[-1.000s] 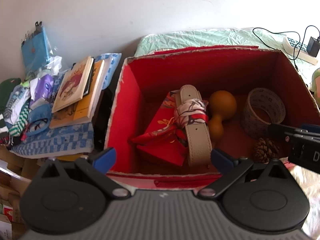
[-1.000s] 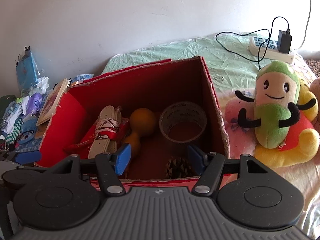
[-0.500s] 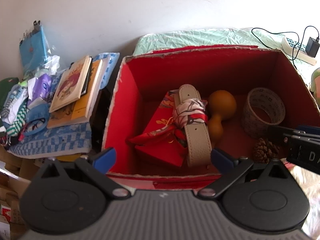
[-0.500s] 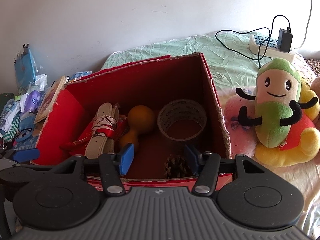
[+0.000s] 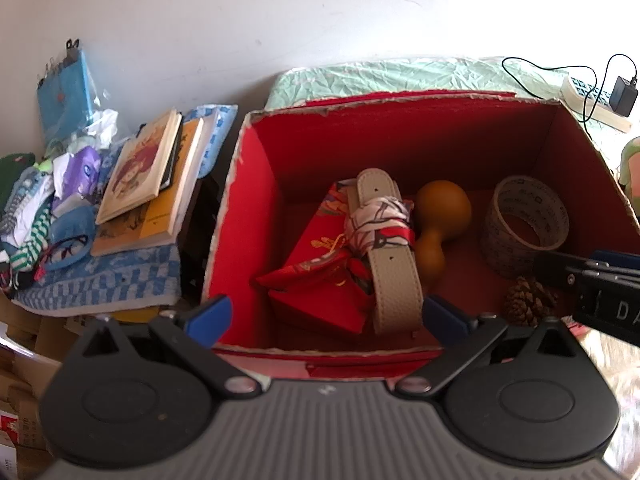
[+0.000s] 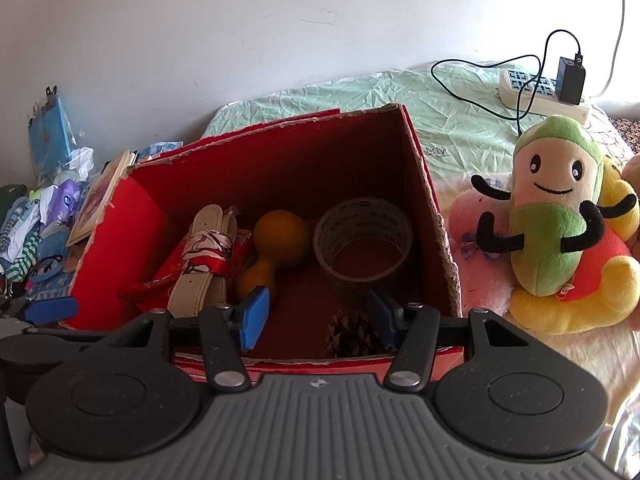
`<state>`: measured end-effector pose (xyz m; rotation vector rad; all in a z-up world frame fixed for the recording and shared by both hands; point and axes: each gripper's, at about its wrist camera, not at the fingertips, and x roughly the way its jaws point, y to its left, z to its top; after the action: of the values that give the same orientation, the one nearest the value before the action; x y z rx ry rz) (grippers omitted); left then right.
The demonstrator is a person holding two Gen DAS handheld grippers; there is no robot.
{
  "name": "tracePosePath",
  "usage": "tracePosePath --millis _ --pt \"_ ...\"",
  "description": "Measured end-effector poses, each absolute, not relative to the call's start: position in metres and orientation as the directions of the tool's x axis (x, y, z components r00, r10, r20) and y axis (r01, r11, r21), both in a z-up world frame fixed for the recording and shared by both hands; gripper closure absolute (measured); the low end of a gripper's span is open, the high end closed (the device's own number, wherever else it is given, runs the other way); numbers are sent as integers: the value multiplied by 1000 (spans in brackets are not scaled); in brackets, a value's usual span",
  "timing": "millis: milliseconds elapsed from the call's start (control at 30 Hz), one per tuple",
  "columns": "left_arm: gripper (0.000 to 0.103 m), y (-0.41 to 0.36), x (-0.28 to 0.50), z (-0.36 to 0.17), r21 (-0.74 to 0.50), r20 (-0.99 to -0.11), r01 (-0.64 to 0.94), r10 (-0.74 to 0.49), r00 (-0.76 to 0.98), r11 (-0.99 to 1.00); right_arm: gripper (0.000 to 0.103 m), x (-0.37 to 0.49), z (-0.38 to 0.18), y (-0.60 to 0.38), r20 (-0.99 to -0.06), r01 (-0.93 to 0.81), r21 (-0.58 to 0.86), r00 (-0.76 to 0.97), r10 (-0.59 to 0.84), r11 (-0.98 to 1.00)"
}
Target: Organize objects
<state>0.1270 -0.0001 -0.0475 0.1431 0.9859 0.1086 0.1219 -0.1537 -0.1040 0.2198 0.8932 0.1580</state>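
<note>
Five things fill the red box point(image 6: 434, 216) (belt point(image 5: 390, 256), gourd point(image 5: 438, 216), tape roll point(image 6: 362, 240), pinecone point(image 6: 352, 334), packet point(image 5: 320, 280)); both hand-held grippers gape empty.

The open red cardboard box point(image 5: 256, 216) holds a beige belt point(image 5: 390, 256) tied with a patterned scarf point(image 5: 378, 222) over a red packet point(image 5: 320, 280) at its left, a brown gourd point(image 5: 434, 224) mid-box, a tape roll point(image 5: 524, 224) toward the right wall, and a pine cone point(image 5: 528, 300) in the near right corner.

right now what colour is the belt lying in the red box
Beige, with a red and white patterned scarf tied round the belt; the left wrist view shows it best.
</note>
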Motion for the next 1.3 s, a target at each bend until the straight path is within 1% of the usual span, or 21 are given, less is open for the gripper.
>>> tracePosePath --millis 200,733,1300 --pt "1 1 126 -48 165 -819 -23 150 553 986 41 122 -104 -152 -754 -64 253 612 239 965" --pt "1 2 125 -48 158 -813 -5 133 567 987 41 124 -104 -153 -759 -57 257 607 238 965" --pt "1 11 125 -50 96 -821 -11 85 564 995 40 123 -105 -153 -754 -63 258 611 242 964"
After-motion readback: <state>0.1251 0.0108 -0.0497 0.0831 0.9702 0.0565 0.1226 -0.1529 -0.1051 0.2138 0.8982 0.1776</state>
